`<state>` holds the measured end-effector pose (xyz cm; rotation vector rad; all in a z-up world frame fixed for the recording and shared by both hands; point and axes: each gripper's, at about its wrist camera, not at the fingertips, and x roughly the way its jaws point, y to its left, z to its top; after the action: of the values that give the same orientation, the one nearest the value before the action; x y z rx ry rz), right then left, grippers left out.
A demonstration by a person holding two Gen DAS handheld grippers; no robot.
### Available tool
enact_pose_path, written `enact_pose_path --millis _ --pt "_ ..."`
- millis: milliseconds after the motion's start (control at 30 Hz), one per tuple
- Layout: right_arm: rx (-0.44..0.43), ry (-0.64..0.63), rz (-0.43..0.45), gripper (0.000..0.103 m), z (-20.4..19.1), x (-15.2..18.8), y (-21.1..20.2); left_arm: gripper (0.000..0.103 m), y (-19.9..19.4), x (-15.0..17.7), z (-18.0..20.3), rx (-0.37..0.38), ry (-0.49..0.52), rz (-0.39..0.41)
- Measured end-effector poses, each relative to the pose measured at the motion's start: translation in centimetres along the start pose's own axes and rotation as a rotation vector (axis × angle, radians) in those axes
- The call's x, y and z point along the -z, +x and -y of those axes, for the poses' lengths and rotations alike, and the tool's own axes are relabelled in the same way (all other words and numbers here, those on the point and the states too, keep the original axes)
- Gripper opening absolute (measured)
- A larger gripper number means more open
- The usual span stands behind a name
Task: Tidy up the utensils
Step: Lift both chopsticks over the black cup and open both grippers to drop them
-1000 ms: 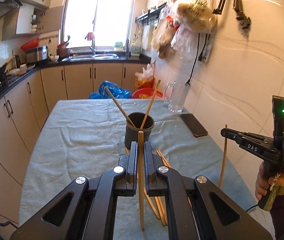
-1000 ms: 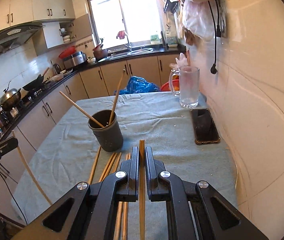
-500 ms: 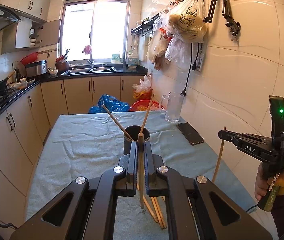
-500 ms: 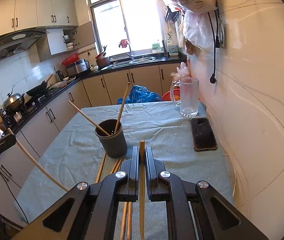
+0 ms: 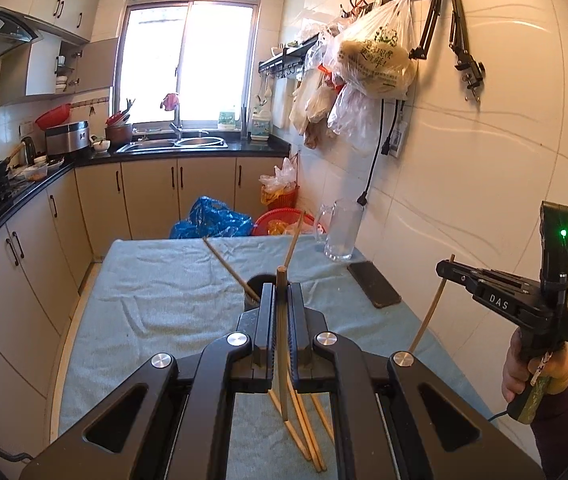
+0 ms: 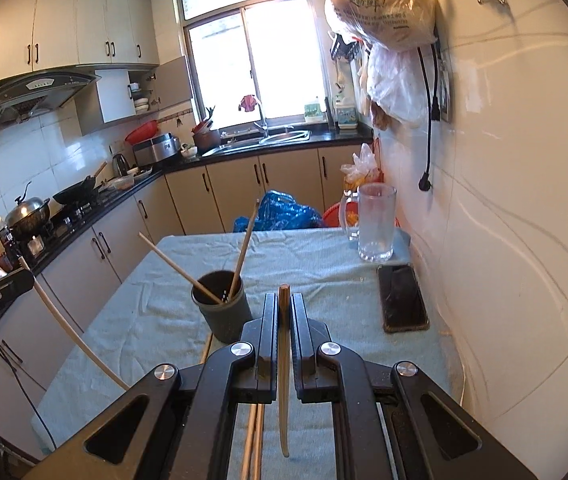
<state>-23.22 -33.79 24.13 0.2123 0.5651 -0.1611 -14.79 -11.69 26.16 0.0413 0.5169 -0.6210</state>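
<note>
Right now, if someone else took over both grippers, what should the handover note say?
Left gripper: shut on a chopstick, held above the table.
Right gripper: shut on another chopstick, also raised.
Cup: upright on the table, two chopsticks in it.
Done: two in the cup.
Left: drop in both held ones, then the loose chopsticks lying on the table.
</note>
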Motion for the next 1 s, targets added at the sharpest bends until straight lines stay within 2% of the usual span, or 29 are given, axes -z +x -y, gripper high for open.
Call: enact_pose_path --millis 200,333,500,733,1000 --pt "-0.018 -0.01 0.02 0.006 -0.6 -2.8 0.7 0.005 0.6 -3.8 -0.2 0.012 -0.013 0.033" --pt "-0.04 -0.008 0.046 0.006 -1.4 -5.4 1.8 0.005 1.9 -6.7 -0.1 -0.021 -0.003 0.072" --pt "-0.07 0.002 0.086 0.006 -2.6 -8.4 3.2 0.005 4.3 -9.2 -0.1 -0.031 -0.001 0.08" --pt "-0.116 0.024 0.14 0.006 -4.1 -12.0 5.0 0.005 7.8 -11.2 -0.3 -0.05 0.001 0.078" --pt "-0.136 0.079 0.183 0.006 -4.8 -13.7 7.4 0.005 11.1 -11.8 -1.0 -0.064 -0.012 0.054"
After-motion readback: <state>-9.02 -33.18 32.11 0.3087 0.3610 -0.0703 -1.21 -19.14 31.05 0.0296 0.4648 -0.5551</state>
